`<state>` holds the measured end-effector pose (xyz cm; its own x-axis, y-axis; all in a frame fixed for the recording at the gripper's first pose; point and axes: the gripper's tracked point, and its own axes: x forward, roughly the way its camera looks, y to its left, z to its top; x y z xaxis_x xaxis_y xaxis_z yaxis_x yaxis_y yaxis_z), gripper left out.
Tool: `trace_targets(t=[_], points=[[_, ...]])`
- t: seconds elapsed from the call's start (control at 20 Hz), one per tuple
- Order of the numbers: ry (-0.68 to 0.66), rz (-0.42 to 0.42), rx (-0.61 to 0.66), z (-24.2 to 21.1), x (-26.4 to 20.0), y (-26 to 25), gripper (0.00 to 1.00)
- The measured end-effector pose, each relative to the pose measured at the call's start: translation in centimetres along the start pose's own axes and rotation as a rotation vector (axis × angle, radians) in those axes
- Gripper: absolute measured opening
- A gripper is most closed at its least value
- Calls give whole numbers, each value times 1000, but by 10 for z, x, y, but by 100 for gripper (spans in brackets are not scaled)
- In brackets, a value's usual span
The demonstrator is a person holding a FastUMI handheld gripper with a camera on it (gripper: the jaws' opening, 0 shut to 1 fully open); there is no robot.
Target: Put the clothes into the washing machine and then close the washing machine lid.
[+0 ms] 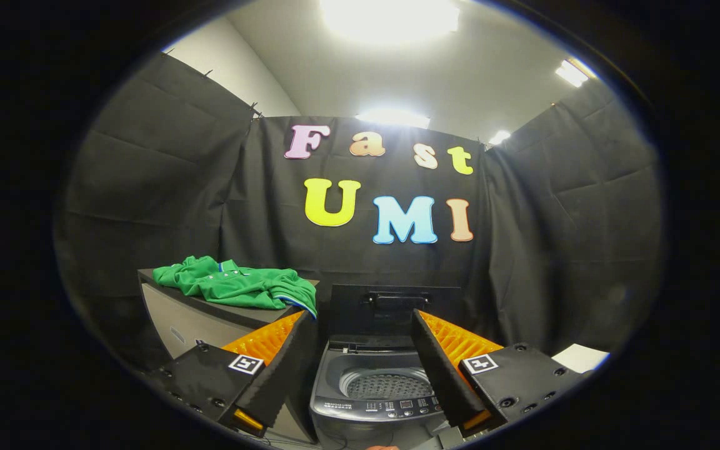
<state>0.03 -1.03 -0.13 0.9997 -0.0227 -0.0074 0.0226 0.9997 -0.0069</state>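
Note:
A crumpled green shirt [236,286] lies on top of a dark cabinet [185,319], just beyond my left finger [272,356]. A grey top-loading washing machine [372,400] stands between and beyond the fingers, its metal drum [386,384] showing. Its dark lid [393,309] is raised upright at the back. My gripper [360,325] is open, held above the machine's front, with nothing between the fingers. The right finger [447,362] is over the machine's right side.
Black cloth walls close the booth behind and on both sides. The cabinet stands directly left of the machine. A white flat object [582,357] lies low on the right. Bright ceiling lights are overhead.

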Motion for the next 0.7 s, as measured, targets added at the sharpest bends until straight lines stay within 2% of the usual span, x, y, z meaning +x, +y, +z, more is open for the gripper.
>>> trace_targets(t=[0.7], points=[[2,5,-42,-5,6,0,100]])
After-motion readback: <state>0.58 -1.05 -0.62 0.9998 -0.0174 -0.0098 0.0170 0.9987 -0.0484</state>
